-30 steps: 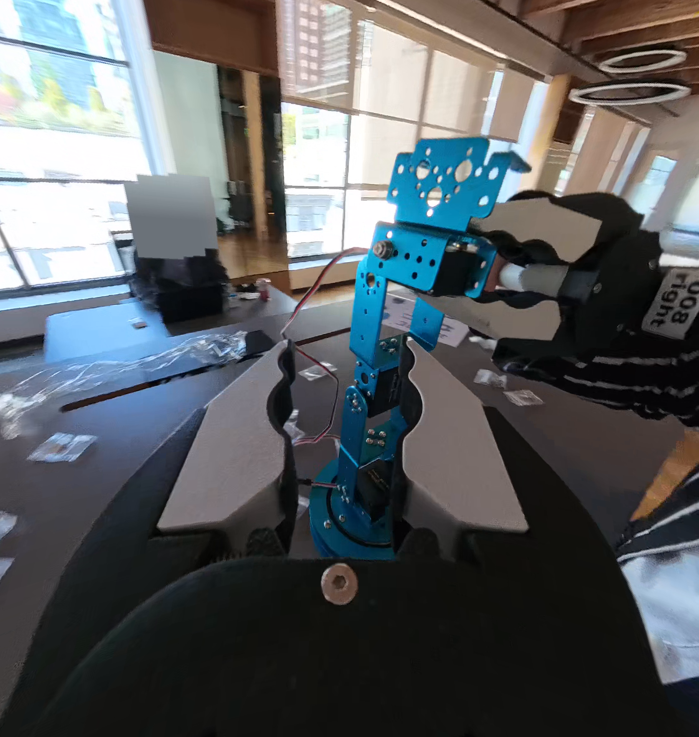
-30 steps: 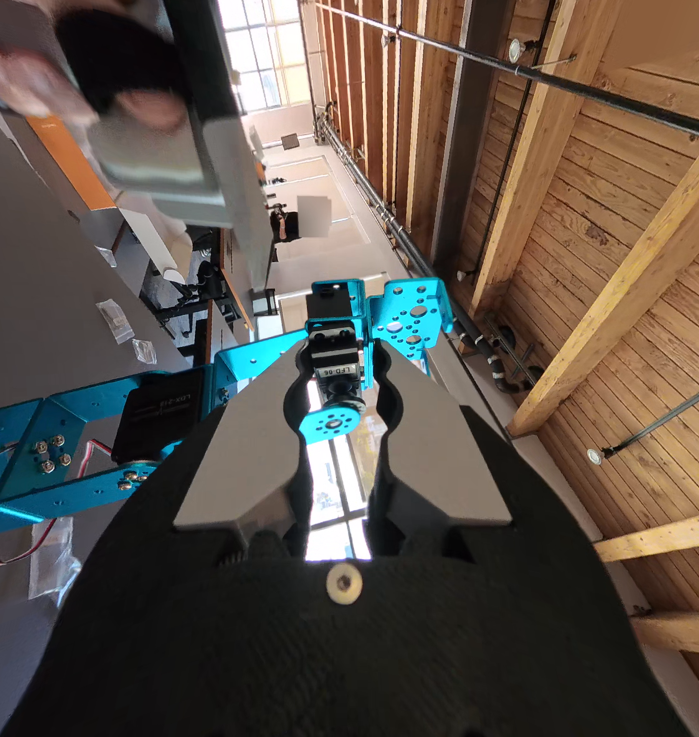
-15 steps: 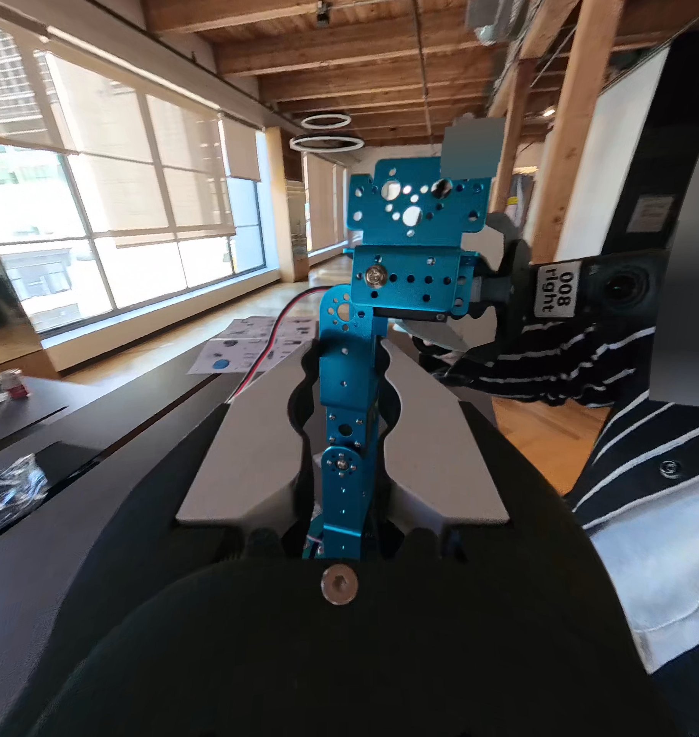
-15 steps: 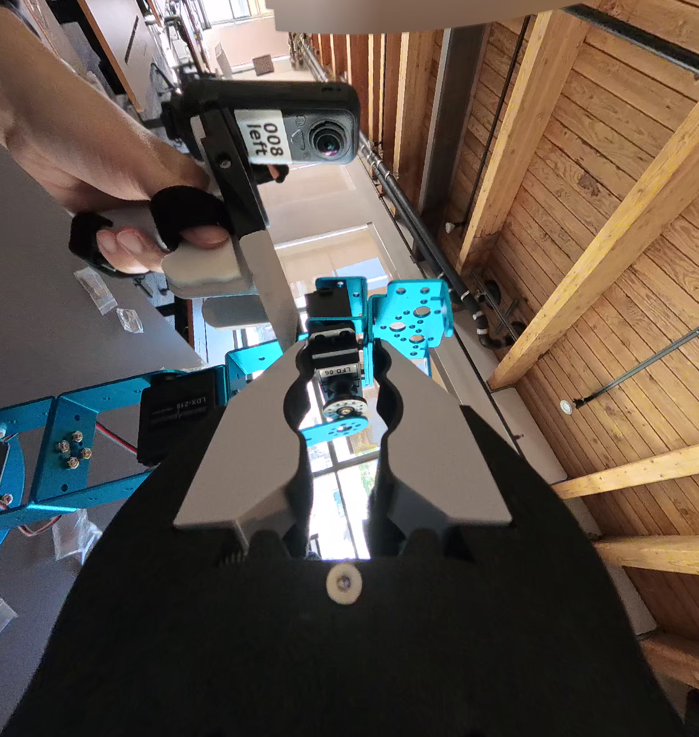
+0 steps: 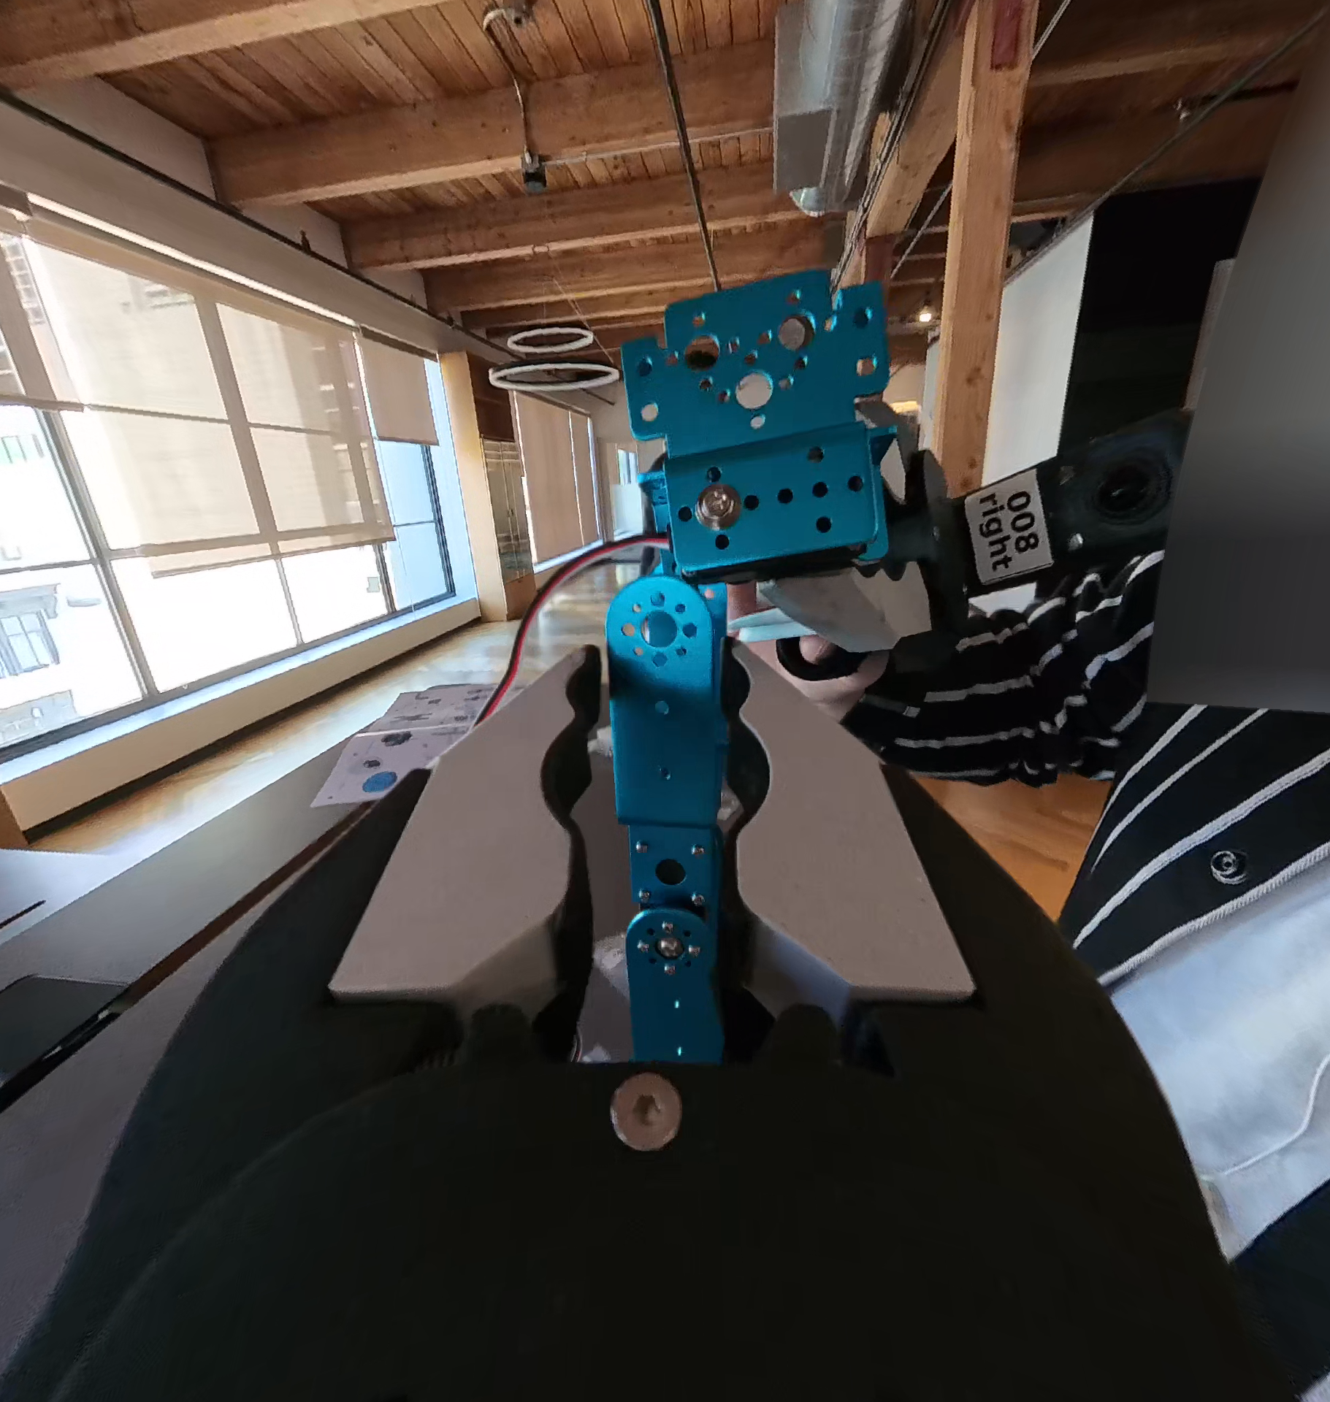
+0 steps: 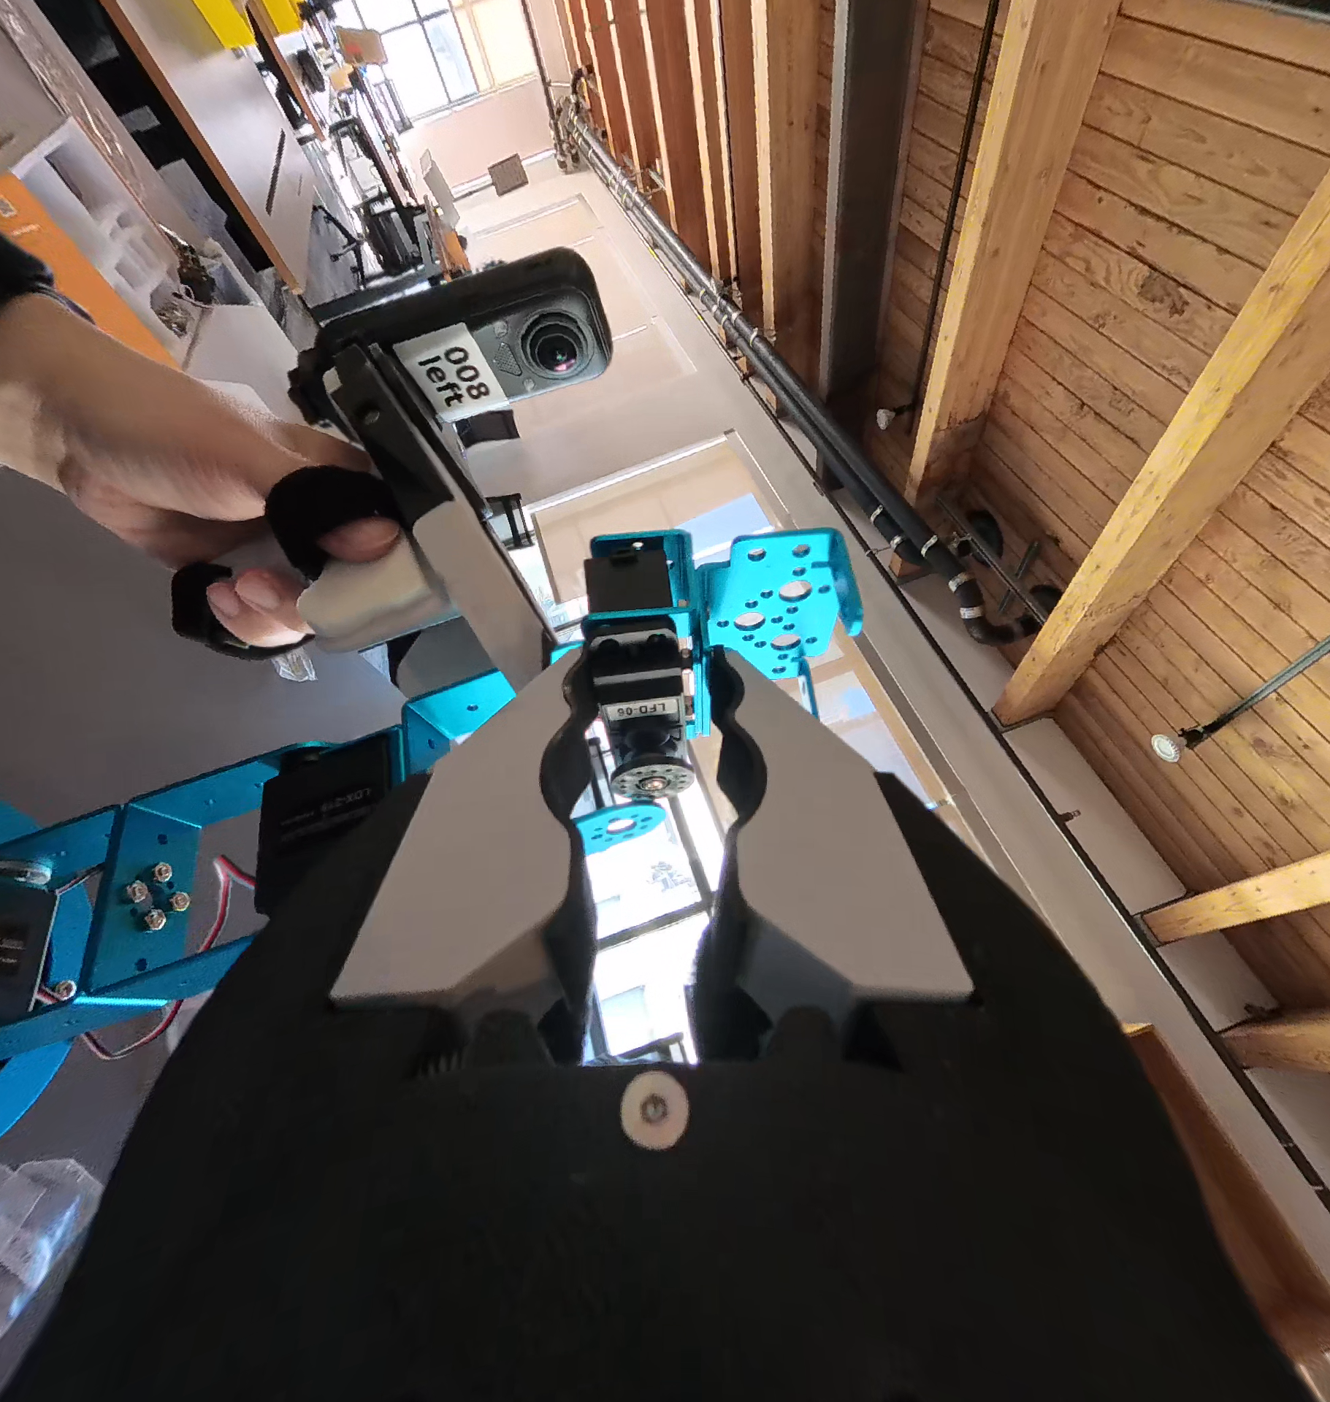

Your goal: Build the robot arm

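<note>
A blue metal robot-arm kit [image 5: 665, 728] stands upright over a dark table. My left gripper [image 5: 665, 675] is shut on its upright middle link, with a perforated top bracket [image 5: 753, 372] above the fingertips. My right gripper [image 6: 646, 675] is shut on the black servo [image 6: 635, 683] mounted in the arm's upper bracket; it also shows in the left wrist view [image 5: 851, 607], coming in from the right. In the right wrist view the left gripper [image 6: 449, 546] and the hand holding it [image 6: 153, 470] are at upper left. The arm's lower links [image 6: 153, 910] run off to the left.
The dark table [image 5: 77, 948] extends left, with a printed paper sheet [image 5: 411, 736] at its far edge and clear plastic bags [image 6: 9, 1252]. Red and black servo wires [image 5: 563, 576] hang behind the arm. A person's striped sleeve [image 5: 988, 705] is at right. Large windows are at left. Tip to tip, the grippers are about 4 cm apart.
My left gripper's fingers have closed in on the blue link, and its view has swung right and tilted up. My right gripper has kept its hold on the servo.
</note>
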{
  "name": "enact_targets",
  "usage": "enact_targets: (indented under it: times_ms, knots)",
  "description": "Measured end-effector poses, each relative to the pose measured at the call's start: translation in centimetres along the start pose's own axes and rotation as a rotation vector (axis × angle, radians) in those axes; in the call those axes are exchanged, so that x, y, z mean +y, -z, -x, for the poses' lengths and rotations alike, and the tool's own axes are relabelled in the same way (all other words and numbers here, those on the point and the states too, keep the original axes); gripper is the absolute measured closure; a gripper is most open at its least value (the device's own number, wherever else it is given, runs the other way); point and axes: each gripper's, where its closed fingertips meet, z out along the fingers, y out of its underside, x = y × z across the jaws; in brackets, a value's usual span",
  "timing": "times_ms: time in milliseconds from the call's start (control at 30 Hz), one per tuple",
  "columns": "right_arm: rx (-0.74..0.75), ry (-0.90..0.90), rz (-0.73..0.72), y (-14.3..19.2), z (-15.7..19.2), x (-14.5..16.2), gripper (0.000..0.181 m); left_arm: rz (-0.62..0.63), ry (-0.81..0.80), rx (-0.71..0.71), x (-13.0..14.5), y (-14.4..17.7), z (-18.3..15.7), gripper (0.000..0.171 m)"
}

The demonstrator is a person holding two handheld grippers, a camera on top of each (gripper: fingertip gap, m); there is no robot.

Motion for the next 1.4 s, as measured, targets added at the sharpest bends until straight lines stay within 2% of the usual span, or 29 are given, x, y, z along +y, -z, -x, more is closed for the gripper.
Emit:
enact_targets:
  times_ms: [467, 800, 967, 1100, 1200, 1300, 1400]
  knots:
    - [-0.078, -0.086, 0.028, -0.8, 0.7, 0.5, 0.154, -0.061, -0.017, 0.024, -0.8, 0.5, -0.8, 0.147]
    - [-0.046, -0.060, 0.051, -0.7, 0.4, 0.6, 0.154, -0.096, -0.031, 0.002, -1.3, 0.7, -0.6, 0.147]
    - [-0.080, -0.042, 0.052, -0.9, 0.4, 0.3, 0.154, -0.181, 0.085, 0.057, -3.1, 2.8, -0.4, 0.126]
    - [-0.112, -0.023, 0.044, -1.1, 0.3, -0.2, 0.154, -0.141, 0.084, 0.068, -2.3, 2.9, -0.6, 0.122]
    - [-0.145, -0.053, 0.035, -1.2, 0.4, -0.1, 0.154, -0.088, 0.050, 0.048, -1.3, 2.2, -0.6, 0.125]
    - [-0.161, -0.031, 0.044, -1.2, 0.6, 0.0, 0.153, -0.089, 0.030, 0.049, -1.3, 1.9, -0.6, 0.130]
    - [-0.162, -0.048, 0.041, -1.2, 0.4, -0.1, 0.154, -0.079, 0.023, 0.085, -1.3, 1.5, -0.9, 0.144]
